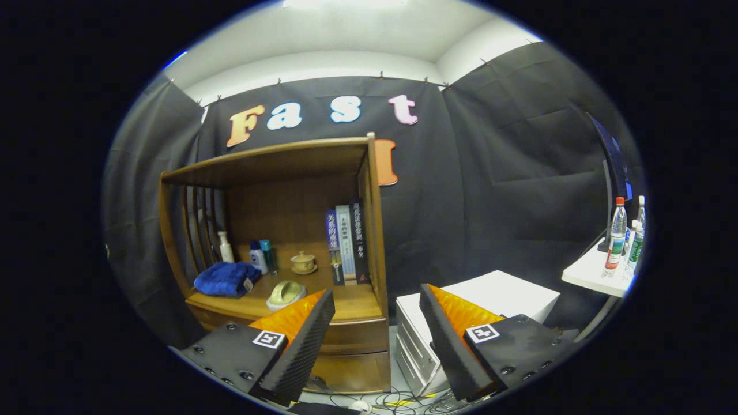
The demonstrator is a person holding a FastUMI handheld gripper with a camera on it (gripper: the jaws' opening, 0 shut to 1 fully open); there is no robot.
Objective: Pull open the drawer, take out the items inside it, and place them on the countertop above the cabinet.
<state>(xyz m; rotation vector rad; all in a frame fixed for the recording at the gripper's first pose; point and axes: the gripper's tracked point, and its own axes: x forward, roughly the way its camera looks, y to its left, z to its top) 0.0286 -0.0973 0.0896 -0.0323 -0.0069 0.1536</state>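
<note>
Your gripper [377,300] hangs with its jaws spread wide and holding nothing, the wooden cabinet [369,230] ahead at about eleven o'clock, its closed drawer [354,336] just beyond your left finger, below the countertop [351,302] carrying a blue towel [226,279].

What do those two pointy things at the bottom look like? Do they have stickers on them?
They are the gripper's two fingers. Each is a wedge that narrows to a point, with a ridged inner face and a woven-looking texture along its edge. Each is bolted to a flat black block with round screw heads, and yes, each block carries a small square black-and-white marker, like a sticker. The fingers stand apart, open.
</note>
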